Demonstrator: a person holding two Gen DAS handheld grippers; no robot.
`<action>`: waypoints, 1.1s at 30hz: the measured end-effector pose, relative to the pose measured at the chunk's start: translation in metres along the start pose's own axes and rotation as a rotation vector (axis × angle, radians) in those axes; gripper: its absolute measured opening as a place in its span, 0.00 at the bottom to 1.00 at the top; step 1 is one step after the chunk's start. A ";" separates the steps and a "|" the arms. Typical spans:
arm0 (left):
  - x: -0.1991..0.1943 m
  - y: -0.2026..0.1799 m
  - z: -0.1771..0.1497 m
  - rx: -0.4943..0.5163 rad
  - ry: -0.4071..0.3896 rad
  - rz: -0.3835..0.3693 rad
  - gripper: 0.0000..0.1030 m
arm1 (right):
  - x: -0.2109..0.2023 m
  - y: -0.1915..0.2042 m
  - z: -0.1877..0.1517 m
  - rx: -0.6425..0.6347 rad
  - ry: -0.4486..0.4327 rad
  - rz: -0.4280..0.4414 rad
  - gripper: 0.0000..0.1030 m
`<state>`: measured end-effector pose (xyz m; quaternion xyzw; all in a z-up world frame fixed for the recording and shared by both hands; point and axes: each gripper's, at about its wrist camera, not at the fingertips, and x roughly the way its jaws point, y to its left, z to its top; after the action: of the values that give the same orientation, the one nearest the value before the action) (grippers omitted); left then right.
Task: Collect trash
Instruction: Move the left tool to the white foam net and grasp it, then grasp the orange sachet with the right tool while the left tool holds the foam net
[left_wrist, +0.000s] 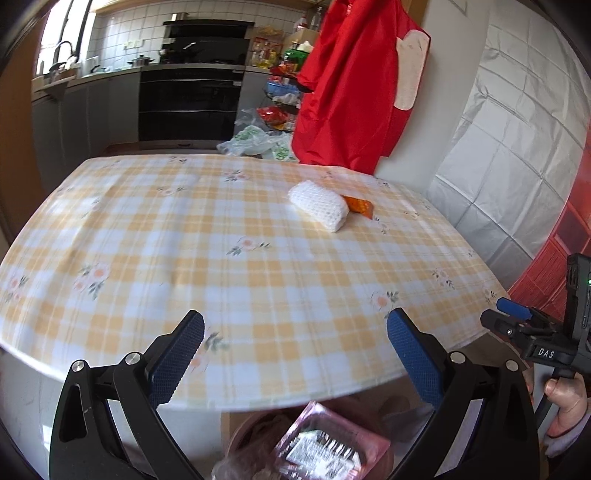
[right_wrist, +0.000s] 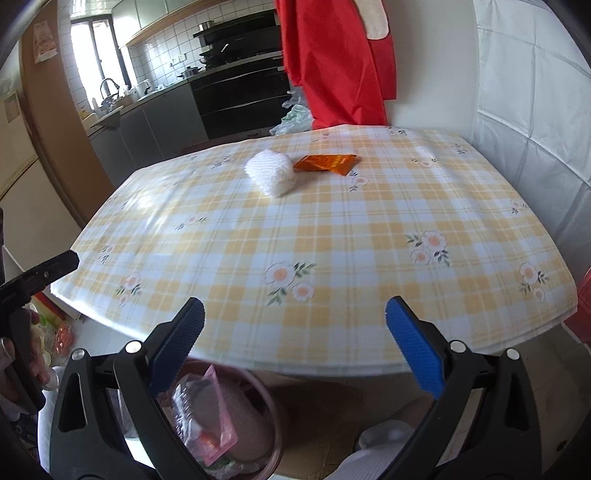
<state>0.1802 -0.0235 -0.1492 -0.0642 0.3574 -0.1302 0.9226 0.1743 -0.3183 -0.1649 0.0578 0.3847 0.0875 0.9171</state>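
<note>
- Left wrist: our left gripper (left_wrist: 295, 325) is spread wide and empty above the bin (left_wrist: 258, 439); a pink pack (left_wrist: 332, 443) lies in it.
- Right wrist: our right gripper (right_wrist: 295, 317) gapes empty; foam (right_wrist: 271, 171) touches the orange wrapper (right_wrist: 327, 163) on the table (right_wrist: 332, 240).

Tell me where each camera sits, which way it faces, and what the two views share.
Left wrist: on the left gripper, looking across the table; right gripper and hand at right.
Right wrist: on the right gripper, same direction; left gripper's tip at left.
Shared: white foam net, orange packet, trash bin.
</note>
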 end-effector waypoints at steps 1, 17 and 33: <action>0.010 -0.004 0.008 0.010 0.006 -0.005 0.94 | 0.005 -0.005 0.006 0.005 -0.002 -0.003 0.94; 0.265 -0.036 0.132 -0.145 0.178 -0.026 0.87 | 0.096 -0.085 0.082 0.035 0.019 -0.012 0.94; 0.279 -0.004 0.129 -0.028 0.233 -0.105 0.18 | 0.217 -0.059 0.146 -0.387 0.204 -0.024 0.77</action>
<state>0.4651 -0.1035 -0.2333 -0.0801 0.4602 -0.1797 0.8658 0.4353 -0.3370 -0.2247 -0.1332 0.4521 0.1543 0.8683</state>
